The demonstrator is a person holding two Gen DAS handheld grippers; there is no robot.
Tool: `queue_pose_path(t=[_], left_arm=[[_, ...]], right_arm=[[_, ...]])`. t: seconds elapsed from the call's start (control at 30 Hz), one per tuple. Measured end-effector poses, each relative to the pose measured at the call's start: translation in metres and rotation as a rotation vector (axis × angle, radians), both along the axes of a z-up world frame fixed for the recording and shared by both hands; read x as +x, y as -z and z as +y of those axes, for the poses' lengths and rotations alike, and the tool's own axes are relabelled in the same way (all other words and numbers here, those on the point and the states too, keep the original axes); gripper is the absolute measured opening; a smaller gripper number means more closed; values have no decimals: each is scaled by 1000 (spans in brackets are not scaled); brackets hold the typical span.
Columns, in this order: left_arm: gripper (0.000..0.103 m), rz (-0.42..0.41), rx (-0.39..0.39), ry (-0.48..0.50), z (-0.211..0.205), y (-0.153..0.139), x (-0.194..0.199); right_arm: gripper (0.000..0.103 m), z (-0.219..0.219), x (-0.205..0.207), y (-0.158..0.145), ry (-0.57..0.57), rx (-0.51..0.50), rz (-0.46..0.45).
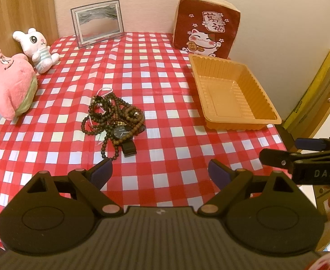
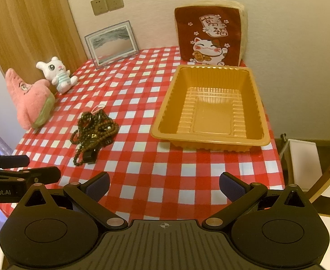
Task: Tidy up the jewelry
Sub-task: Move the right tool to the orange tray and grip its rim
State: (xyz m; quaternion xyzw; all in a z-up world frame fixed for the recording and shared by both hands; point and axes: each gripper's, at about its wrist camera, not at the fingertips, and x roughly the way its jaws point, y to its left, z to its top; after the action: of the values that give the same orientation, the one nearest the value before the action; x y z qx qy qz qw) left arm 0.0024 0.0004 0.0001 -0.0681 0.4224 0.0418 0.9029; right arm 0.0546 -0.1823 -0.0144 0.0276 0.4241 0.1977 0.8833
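While both hand-held grippers (image 1: pixel 160 173) (image 2: pixel 164 185) are held open, empty: tangled bead pile (image 1: pixel 113 121) judged limp, slippery; watch strap (image 1: pixel 128 149) preferred.

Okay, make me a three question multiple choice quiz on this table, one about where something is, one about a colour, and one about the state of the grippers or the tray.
1. Where does the jewelry pile lie?
A. inside the tray
B. on the checked tablecloth, left of the tray
C. on the cat cushion

2. What colour is the tray?
A. orange
B. blue
C. white

3. How does the left gripper stand?
A. shut on a bracelet
B. shut on nothing
C. open, holding nothing

Answers:
1. B: the beads and watch sit in a heap on the tablecloth, apart from the tray.
2. A: its ribbed walls and rim are orange in both views.
3. C: its fingers are spread wide with only cloth between them; the right gripper is open likewise.
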Motion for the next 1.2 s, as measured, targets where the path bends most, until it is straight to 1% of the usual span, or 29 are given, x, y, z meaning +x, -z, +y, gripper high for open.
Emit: queue_pose_path(t=[0.13, 0.27, 0.4, 0.57, 0.63, 0.73, 0.8, 0.87, 0.9, 0.97, 1.1, 1.2], left_arm=[[91, -13, 16, -27, 3, 4, 5], [91, -31, 39, -88, 13, 6, 13], [91, -44, 41, -146, 22, 9, 20], [91, -51, 72, -194, 23, 15, 27], [91, -62, 86, -219, 22, 19, 30], [89, -74, 88, -241, 20, 25, 32], [86, -77, 90, -263, 18, 31, 33], [86, -75, 94, -286, 17, 36, 35], [84, -70, 96, -296, 17, 39, 35], [84, -66, 97, -305, 17, 45, 36], [83, -50, 112, -306, 21, 55, 40], [82, -52, 114, -292, 27, 61, 45]], right_arm=[[103, -15, 6, 1, 50, -1, -44], [103, -34, 18, 10, 115, 7, -94], [103, -66, 37, 22, 181, 34, -156], [103, -91, 59, 40, 219, 55, -179], [103, -99, 66, 48, 227, 68, -199], [102, -107, 74, 59, 246, 89, -239], [93, -110, 81, 68, 243, 102, -253], [84, -110, 89, 80, 251, 94, -228], [80, -111, 93, 85, 261, 106, -218], [76, -113, 101, 97, 298, 132, -206], [63, -117, 111, 112, 386, 172, -169], [59, -118, 115, 119, 422, 197, -161]])
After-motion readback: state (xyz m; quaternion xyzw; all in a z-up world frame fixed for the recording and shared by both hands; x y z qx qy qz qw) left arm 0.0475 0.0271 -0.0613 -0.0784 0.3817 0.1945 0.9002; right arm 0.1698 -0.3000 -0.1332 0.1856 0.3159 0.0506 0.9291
